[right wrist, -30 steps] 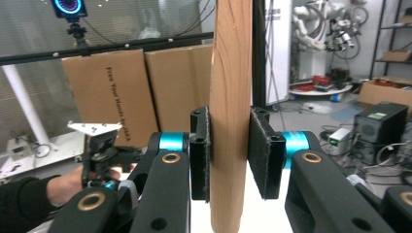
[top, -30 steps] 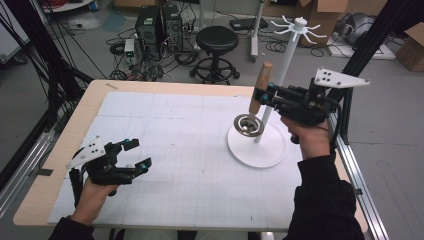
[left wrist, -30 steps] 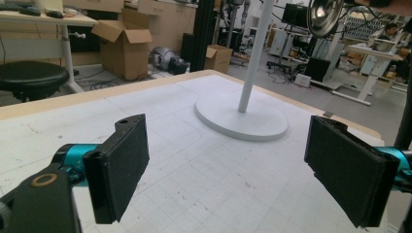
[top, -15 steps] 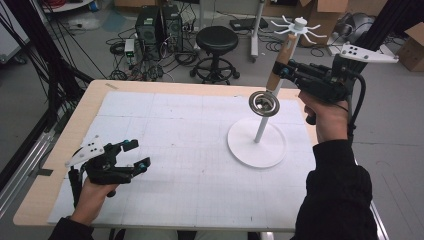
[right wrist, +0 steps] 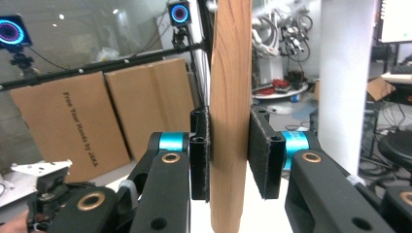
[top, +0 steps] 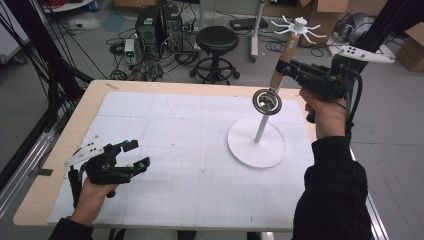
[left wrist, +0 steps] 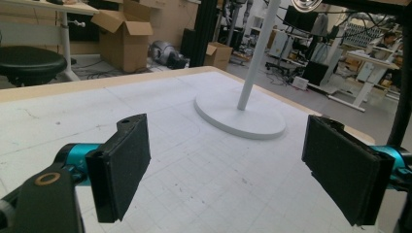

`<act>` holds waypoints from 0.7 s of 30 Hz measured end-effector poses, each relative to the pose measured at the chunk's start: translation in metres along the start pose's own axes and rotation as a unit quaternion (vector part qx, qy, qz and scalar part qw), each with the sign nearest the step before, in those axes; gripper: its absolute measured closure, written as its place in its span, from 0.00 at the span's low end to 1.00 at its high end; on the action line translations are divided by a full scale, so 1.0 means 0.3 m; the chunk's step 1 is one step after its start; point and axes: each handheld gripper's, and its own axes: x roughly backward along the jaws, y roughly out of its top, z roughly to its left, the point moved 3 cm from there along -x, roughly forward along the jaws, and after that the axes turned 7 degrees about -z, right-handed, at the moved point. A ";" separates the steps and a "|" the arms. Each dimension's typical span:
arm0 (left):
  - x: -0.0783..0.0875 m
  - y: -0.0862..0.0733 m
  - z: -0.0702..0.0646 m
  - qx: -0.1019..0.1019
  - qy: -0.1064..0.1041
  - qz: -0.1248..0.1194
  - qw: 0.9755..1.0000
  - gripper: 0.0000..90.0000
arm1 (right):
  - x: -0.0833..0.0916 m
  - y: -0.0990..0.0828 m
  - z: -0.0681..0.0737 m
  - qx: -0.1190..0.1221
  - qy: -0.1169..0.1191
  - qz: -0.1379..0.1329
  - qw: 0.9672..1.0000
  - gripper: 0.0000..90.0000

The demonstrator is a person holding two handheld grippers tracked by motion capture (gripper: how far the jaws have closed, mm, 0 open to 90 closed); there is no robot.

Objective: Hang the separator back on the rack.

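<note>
The right gripper (top: 286, 69) was held up over the far right part of the table (top: 90, 107), its jaws pinched on the wooden handle (top: 278, 75) of a small strainer; in the right gripper view the pads (right wrist: 200, 154) pressed flat against both sides of that wooden handle (right wrist: 231, 111), which stood upright between them. The strainer's round metal head (top: 266, 101) hung at the lower end of the handle, right in front of the white pole (top: 262, 129) of a hanging stand, so that in the high view it overlapped the pole about midway up. The pole rose from a round white base (top: 257, 144) on the white gridded mat (top: 165, 145), and at its top a ring of thin white hooks (top: 298, 26) spread out above the gripper. The left gripper (top: 135, 154) rested low over the near left of the mat, well apart from the stand, its jaws spread wide with nothing between them; in the left gripper view the pole (left wrist: 257, 53) and base (left wrist: 240, 116) stood beyond the open pads (left wrist: 124, 162). Behind the table stood a black stool (top: 216, 42), computer towers (top: 159, 27) amid loose cables on the floor, and cardboard boxes (top: 411, 47).
</note>
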 end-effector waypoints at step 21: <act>0.007 -0.005 0.021 0.007 0.018 -0.011 1.000 0.18 | 0.178 -0.324 0.098 0.084 -0.145 0.009 0.986 0.25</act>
